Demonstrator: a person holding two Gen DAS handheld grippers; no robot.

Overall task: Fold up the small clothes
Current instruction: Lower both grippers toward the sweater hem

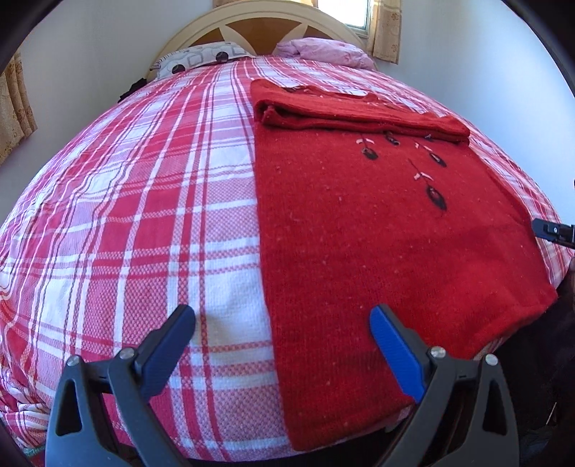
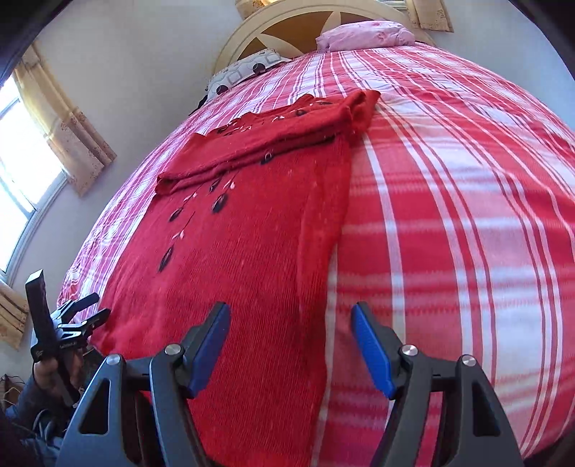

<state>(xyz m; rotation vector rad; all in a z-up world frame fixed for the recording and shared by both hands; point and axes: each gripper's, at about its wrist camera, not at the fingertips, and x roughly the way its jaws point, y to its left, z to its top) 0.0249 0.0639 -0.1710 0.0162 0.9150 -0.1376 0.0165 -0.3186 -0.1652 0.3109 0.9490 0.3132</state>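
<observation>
A red knit sweater (image 1: 377, 233) with dark embroidered flowers lies flat on the plaid bed, its sleeves folded across the chest (image 1: 345, 115). My left gripper (image 1: 282, 319) is open and empty, hovering over the sweater's near left hem corner. In the right wrist view the same sweater (image 2: 251, 251) fills the middle, and my right gripper (image 2: 291, 323) is open and empty over its near right edge. The left gripper (image 2: 82, 316) shows at the left of that view by the hem. The right gripper's tip (image 1: 553, 231) shows at the right edge of the left wrist view.
The bed has a red-and-white plaid cover (image 1: 143, 215). A patterned pillow (image 1: 201, 59) and a pink pillow (image 1: 323, 50) lie by the cream headboard (image 1: 251, 25). Curtained windows (image 2: 32, 154) flank the bed. The bed's near edge is just below the grippers.
</observation>
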